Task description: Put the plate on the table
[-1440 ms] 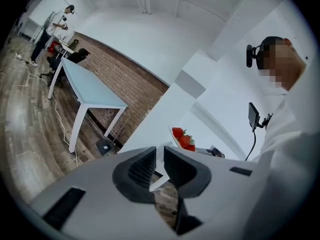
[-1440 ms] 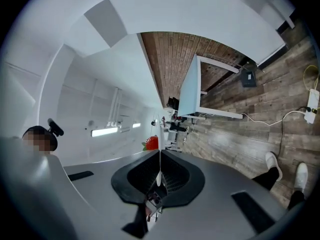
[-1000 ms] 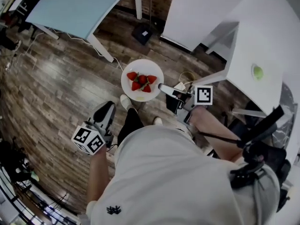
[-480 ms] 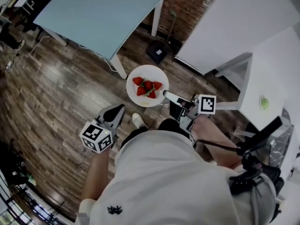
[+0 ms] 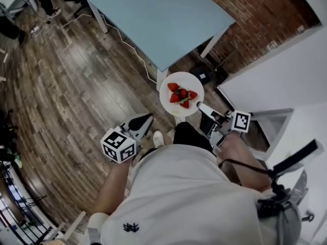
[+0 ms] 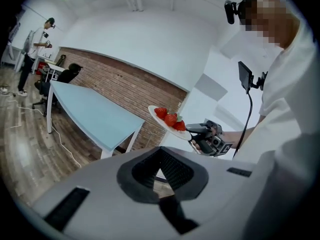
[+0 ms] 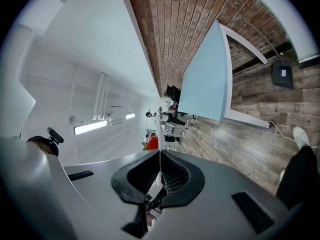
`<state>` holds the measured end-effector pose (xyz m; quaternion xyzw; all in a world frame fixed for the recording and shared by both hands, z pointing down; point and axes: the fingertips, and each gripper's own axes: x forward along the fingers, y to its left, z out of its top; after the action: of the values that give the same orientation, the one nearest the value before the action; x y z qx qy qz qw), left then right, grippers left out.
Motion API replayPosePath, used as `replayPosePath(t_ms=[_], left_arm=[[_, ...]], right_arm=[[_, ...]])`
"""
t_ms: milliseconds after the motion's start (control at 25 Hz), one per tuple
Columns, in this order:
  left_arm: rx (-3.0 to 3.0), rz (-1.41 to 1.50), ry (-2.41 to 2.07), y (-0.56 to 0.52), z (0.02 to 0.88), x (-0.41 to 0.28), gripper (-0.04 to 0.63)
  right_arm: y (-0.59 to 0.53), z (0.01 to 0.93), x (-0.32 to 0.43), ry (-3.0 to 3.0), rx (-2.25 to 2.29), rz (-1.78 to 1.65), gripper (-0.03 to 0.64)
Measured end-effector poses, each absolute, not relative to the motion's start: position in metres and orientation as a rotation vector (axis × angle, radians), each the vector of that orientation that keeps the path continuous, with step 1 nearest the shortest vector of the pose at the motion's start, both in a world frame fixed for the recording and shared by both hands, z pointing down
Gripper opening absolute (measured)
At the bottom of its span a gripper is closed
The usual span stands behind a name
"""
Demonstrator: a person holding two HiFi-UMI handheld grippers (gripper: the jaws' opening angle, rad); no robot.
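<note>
Plate (image 5: 172, 107), white and round, carries a small heap of red strawberries (image 5: 182, 94) with green tops. It is held in the air above the wooden floor (image 5: 76, 86), near the corner of the pale blue bench (image 5: 158, 19) and not touching it. The right gripper (image 5: 199, 105) has its fingers clamped on the plate's rim, which shows edge-on as a thin white line between them. The left gripper (image 5: 147, 120), apart from the plate, has its fingers closed together on nothing.
</note>
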<state>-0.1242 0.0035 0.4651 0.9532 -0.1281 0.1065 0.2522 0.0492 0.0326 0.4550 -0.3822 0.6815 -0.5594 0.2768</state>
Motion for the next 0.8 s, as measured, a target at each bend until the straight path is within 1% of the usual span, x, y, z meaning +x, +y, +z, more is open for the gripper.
replayPosePath(t_ms=[200, 320, 520, 800], left_arm=[[2.557, 0.292, -0.467, -0.028, 0.477, -0.139, 0.0], [2.539, 0.295, -0.53, -0.055, 0.481, -0.136, 0.001], [2.537, 0.306, -0.623, -0.115, 0.471, -0.106, 0.001], [2.523, 0.359, -0.707, -0.204, 0.454, -0.045, 0.0]], right_arm=[[-0.02, 0.467, 0.061, 1.847, -0.989, -1.541, 0.014], [-0.061, 0.478, 0.078, 1.83, -0.968, -1.568, 0.014], [-0.147, 0.494, 0.126, 1.839, -0.963, -1.591, 0.014], [-0.275, 0.515, 0.199, 1.835, -0.965, -1.63, 0.014]])
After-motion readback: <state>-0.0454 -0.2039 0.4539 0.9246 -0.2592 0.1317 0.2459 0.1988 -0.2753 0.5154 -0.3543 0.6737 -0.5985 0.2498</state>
